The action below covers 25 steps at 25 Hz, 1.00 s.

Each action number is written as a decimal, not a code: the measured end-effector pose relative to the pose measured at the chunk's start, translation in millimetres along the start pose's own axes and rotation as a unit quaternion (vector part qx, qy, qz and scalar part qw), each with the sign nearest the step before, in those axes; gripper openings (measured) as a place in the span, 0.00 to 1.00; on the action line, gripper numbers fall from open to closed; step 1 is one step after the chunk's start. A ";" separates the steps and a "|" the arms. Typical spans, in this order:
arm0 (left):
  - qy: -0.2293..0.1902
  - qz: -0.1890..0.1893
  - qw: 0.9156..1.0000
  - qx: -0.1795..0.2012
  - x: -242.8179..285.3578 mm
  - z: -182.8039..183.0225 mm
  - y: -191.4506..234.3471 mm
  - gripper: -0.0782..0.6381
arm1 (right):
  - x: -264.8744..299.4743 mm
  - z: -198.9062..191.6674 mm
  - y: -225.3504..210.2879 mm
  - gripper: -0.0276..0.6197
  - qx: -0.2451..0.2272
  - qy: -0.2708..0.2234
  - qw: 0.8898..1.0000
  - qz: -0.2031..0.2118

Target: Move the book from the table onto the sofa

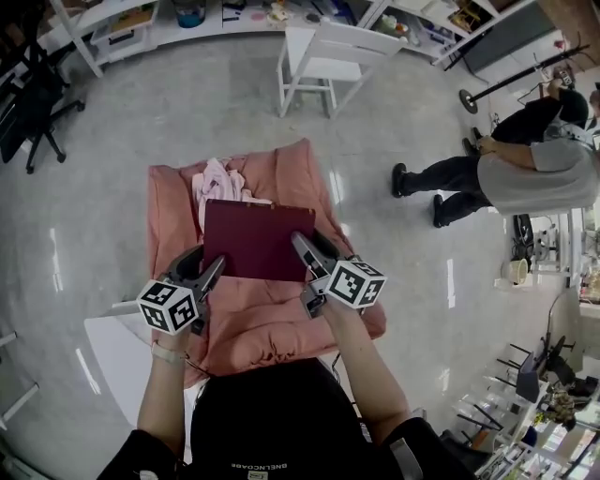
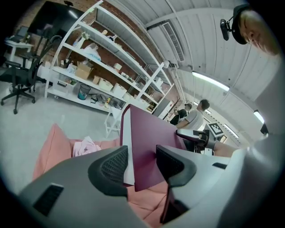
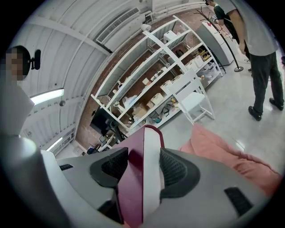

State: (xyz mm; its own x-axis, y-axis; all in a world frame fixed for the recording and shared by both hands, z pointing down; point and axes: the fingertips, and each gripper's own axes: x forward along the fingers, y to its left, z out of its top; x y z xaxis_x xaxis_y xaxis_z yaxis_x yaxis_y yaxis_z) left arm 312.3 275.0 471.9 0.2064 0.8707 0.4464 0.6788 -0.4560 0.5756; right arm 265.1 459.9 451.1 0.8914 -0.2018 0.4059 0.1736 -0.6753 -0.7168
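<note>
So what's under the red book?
The pink sofa is below the book, with a pale pink cloth peeking out past its far edge. The patch directly beneath is covered.

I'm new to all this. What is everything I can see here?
book: one, dark red, held above the sofa
sofa: one, pink, on the floor under the book
cloth: one, pale pink, crumpled on the sofa
chair: one, white, beyond the sofa
office chair: one, black, far left
shelving: one run, white, far wall
table: one, white, lower left beside the sofa
bystanders: two, grey top and black top, at right
left hand-held gripper: one, grey, shut on the book's left edge
right hand-held gripper: one, grey, shut on the book's right edge
</note>
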 end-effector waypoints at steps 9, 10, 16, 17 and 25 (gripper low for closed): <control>0.025 0.001 0.999 -0.024 28.1 -20.0 36.4 0.40 | 34.4 -15.3 -32.3 0.42 0.012 0.016 0.999 -0.026; 0.028 0.002 0.999 -0.028 31.0 -22.5 42.4 0.40 | 39.7 -18.3 -35.7 0.42 0.013 0.019 0.999 -0.029; 0.045 0.010 0.998 -0.045 48.3 -46.9 65.9 0.40 | 58.7 -39.2 -63.6 0.42 0.025 0.041 0.998 -0.044; 0.048 0.012 0.998 -0.047 50.4 -48.1 74.1 0.40 | 66.9 -42.4 -66.6 0.42 0.028 0.044 0.998 -0.046; 0.070 0.021 0.995 -0.068 71.4 -75.9 118.9 0.39 | 108.7 -72.5 -102.9 0.42 0.045 0.068 0.995 -0.065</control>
State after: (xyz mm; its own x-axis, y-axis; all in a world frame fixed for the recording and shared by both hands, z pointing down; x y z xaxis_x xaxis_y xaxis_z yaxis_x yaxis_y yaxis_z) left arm 354.2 269.0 624.2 0.1250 0.8205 0.5578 0.5683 -0.5201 0.6377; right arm 313.8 456.0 610.1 0.7946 -0.2155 0.5677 0.3257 -0.6377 -0.6980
